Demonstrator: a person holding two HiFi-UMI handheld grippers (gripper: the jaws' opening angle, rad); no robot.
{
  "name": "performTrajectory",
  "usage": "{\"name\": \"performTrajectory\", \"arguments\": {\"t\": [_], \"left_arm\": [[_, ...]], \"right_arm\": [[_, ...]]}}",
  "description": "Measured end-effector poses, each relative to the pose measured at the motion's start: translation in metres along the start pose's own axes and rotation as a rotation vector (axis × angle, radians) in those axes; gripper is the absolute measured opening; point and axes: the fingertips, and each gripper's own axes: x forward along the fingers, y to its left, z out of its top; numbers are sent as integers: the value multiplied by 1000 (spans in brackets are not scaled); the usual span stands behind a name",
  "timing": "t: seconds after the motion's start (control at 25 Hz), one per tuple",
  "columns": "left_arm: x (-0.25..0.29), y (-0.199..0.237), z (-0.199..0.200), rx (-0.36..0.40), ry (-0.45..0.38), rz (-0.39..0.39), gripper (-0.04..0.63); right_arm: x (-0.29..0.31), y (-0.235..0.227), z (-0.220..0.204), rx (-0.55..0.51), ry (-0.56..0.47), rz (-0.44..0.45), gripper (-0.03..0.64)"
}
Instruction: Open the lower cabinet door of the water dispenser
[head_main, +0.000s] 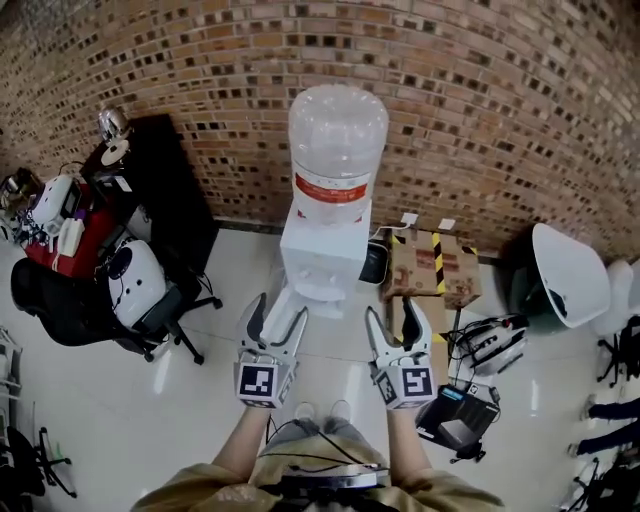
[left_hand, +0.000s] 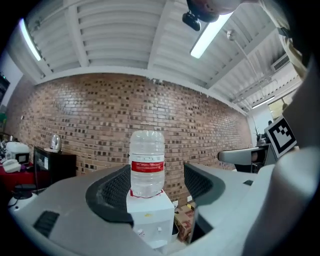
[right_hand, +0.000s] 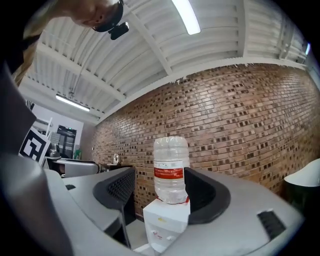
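Brick wall (head_main: 480, 120) backs the water dispenser (head_main: 325, 262) at the far edge of the floor (head_main: 150, 400). Your left gripper (head_main: 278, 312) and right gripper (head_main: 395, 312) stand open-jawed, empty, well short of it. This appears to be the approach stage: next, lower 1 gripper to the unseen cabinet door.

Left tool (head_main: 279, 312): pale grey body, two curved jaws lined with black textured pads.
Right tool (head_main: 394, 312): same build and colours.
Cubes (head_main: 258, 382): white, one per tool, with black square markers.
Clothes: tan top (head_main: 190, 492), grey trousers (head_main: 300, 432), pale shoes (head_main: 305, 410).
Cable (head_main: 300, 462): thin, black, at chest.
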Motion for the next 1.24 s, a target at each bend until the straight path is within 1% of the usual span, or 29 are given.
{"name": "performTrajectory", "arguments": {"t": [0.12,0.28,0.4,0.52,0.68,0.84,0.92,1.08,1.24], "left_arm": [[-7,1,8,2,11,-11,318],[-11,-9,10,16,14,-55,318],[-11,-19,6,10,20,-88,318],[-4,-23,8,24,6,-95,318],[7,-29,17,43,8,-108,318],[7,-32,21,51,1,-137,318],[8,-30,19,54,2,-135,318],[14,-25,15,51,-6,-105,318],[18,-30,15,44,1,-117,318]], "right_arm": [[-3,15,10,0,-8,30,337],[-9,22,11,7,-6,28,335],[-15,25,8,-1,7,34,334],[-16,19,7,1,11,28,334],[-11,7,13,7,10,19,334],[-11,8,17,-11,-10,15,333],[-10,9,15,-14,-10,16,333],[-4,6,17,-25,-10,31,333],[1,5,21,-42,-15,48,333]]}}
